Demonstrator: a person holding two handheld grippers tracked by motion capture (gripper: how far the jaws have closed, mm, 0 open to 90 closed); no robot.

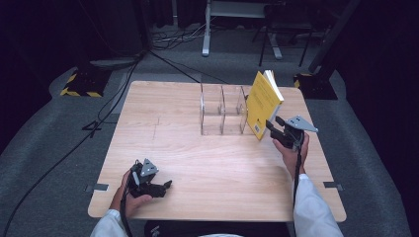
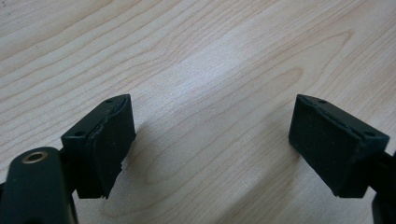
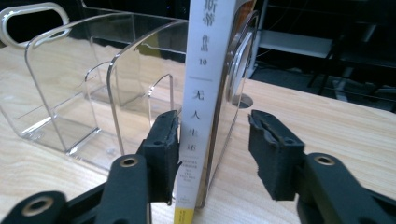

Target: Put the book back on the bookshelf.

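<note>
Yellow book stands upright in the clear rack's end slot, my right fingers released around its spine; stiff, light, slick cover, so pinch low on spine; left gripper open over counter.

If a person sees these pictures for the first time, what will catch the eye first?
First, the yellow book, standing tilted at the right end of the clear acrylic rack at the far middle of the wooden table. The right claw is open around its spine. The left claw rests open near the table's near left edge.
</note>
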